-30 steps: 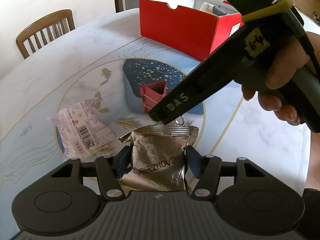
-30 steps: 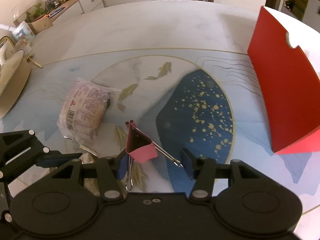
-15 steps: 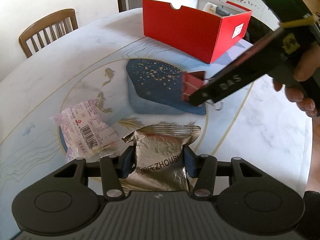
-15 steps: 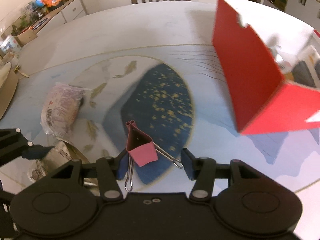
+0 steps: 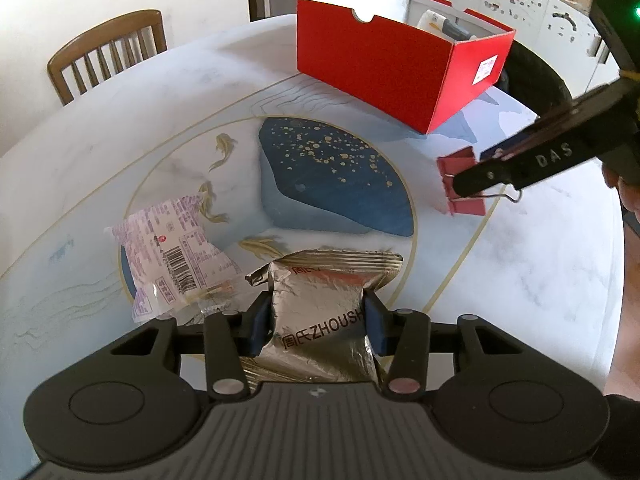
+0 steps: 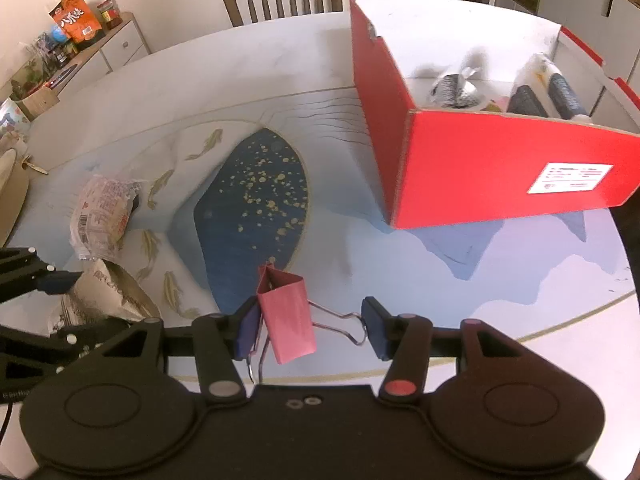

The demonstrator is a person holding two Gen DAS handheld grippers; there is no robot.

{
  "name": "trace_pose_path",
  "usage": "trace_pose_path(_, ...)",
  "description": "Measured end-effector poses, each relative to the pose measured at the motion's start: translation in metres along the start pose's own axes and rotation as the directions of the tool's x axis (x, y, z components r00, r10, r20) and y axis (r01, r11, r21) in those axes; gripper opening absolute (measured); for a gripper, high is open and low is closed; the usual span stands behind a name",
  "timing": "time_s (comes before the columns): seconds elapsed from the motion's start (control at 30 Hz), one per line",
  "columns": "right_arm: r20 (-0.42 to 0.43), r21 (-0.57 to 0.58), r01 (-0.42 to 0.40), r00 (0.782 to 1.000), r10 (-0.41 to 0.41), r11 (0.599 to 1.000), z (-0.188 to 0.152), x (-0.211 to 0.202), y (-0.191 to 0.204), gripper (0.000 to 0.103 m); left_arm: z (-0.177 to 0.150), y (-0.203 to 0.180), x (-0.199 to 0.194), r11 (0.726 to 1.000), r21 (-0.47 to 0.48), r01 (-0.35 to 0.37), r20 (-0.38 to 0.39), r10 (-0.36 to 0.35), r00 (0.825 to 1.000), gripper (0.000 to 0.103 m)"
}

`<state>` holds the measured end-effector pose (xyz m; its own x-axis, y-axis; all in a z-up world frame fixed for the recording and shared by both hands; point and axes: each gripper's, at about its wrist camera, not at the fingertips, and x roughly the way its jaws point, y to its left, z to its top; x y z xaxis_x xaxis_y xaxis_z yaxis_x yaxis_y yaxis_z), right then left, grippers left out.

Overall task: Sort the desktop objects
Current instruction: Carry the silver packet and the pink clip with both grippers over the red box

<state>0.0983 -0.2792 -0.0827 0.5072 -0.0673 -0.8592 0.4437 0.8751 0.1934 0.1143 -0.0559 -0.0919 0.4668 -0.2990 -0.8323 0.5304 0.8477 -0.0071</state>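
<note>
My left gripper (image 5: 318, 326) is shut on a silver foil snack packet (image 5: 324, 312) low over the table; the packet also shows in the right wrist view (image 6: 104, 292). My right gripper (image 6: 310, 330) is shut on a pink binder clip (image 6: 286, 316) by its wire handles and holds it above the table, in front of the open red box (image 6: 480, 168). In the left wrist view the clip (image 5: 460, 184) hangs right of the blue patch, near the red box (image 5: 384, 68). The box holds several items. A pink-printed snack bag (image 5: 172, 244) lies on the table.
The round marble table (image 5: 520, 288) has a blue fish pattern in its middle. A wooden chair (image 5: 108, 52) stands at the far edge. A sideboard with jars and packets (image 6: 76, 28) stands at the far left in the right wrist view.
My right gripper has lifted the binder clip off the table and carried it right, toward the red box. My left gripper keeps its hold on the foil packet, almost unmoved.
</note>
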Motion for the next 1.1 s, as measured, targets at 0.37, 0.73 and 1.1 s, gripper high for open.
trace_pose_path(0.37,0.014,0.017,-0.024,1.0,0.024,1.0,-0.006,-0.026,-0.025,0.054,0.014,0.001,-0.012,0.995,-0.1,0.006,0.016,-0.004,1.0,0.046)
trace_pose_path(0.73,0.053,0.025,-0.046,0.998,0.045,0.999,0.002,-0.068,-0.057,0.054,0.053,-0.024,-0.029,0.989,-0.136,0.057,0.073,-0.047,0.996,0.046)
trace_pose_path(1.1,0.124,0.018,-0.057,0.991,0.055,0.998,0.036,-0.101,-0.112,0.054,0.118,-0.078,-0.021,0.987,-0.117,0.112,0.132,-0.096,0.987,0.046)
